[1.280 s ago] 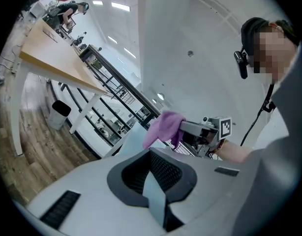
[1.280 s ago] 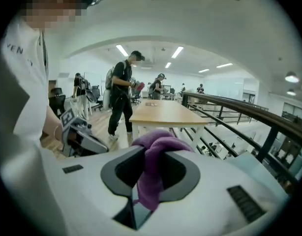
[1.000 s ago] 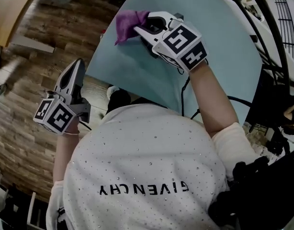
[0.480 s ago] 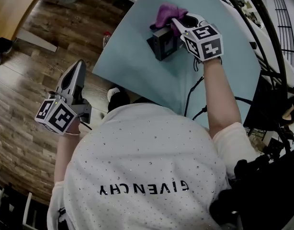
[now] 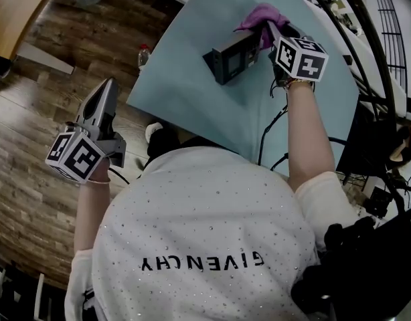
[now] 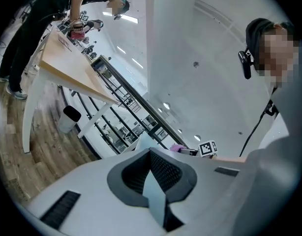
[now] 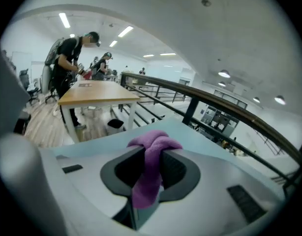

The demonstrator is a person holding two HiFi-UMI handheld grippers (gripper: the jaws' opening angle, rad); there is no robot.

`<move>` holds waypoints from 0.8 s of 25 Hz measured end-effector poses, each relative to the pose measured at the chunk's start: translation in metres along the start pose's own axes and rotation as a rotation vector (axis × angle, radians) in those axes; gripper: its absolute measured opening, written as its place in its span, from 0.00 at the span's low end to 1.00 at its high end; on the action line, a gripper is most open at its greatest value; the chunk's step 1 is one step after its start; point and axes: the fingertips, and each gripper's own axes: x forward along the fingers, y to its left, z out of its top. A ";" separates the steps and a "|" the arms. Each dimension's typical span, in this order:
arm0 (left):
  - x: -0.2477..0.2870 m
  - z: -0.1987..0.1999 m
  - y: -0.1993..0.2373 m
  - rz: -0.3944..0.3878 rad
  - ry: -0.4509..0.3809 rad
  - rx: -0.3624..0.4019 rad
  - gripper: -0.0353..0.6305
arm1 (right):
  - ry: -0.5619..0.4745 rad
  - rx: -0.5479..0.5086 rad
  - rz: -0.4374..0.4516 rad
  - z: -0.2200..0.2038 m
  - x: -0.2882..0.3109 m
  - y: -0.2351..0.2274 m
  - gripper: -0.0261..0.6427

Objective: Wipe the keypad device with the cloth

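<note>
The keypad device (image 5: 231,57) is a dark, boxy unit standing on the pale blue tabletop (image 5: 192,92), towards the far side of it and a little right of the middle. Its face with the small screen is turned towards the near left. A purple cloth (image 5: 262,17) is bunched against the device's far right end and touches it there.

The right gripper (image 5: 271,33) is clenched on that cloth. In the right gripper view the purple fabric runs down between the two dark pads, with a rounded lump of it bulging out above the jaw tips. The gripper's marker cube sits just near of the device's right end. The person's bare right forearm (image 5: 304,136) reaches from it back towards the white, studded shirt (image 5: 205,239). A black cable (image 5: 268,127) trails over the tabletop just left of that forearm.

The left gripper (image 5: 111,84) is well apart from the device, held off the near left edge of the table above the wooden floor (image 5: 31,159). Its jaws are drawn together to a point, with only a thin slit between the pads and nothing in them. It points towards the far side.

Past the cloth, the right gripper view shows a dark railing (image 7: 215,109) beyond the table's far edge. To the left there is a wooden table (image 7: 97,93) with people standing behind it.
</note>
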 end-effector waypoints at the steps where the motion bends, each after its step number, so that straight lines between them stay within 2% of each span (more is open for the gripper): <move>1: 0.001 0.000 0.001 -0.002 0.000 0.000 0.06 | -0.028 0.069 -0.009 0.004 -0.002 -0.005 0.16; 6: 0.009 -0.008 0.000 -0.010 0.007 -0.017 0.06 | -0.123 0.461 0.115 0.006 -0.003 -0.006 0.16; 9: 0.010 -0.007 -0.002 -0.014 0.001 -0.018 0.06 | -0.130 0.624 0.166 -0.008 0.002 0.001 0.16; 13: 0.008 -0.009 -0.001 -0.009 0.010 -0.008 0.06 | -0.076 0.701 0.144 -0.042 0.002 0.003 0.16; 20: 0.011 -0.008 -0.011 -0.021 -0.015 -0.009 0.06 | 0.060 0.693 0.091 -0.103 -0.006 0.010 0.16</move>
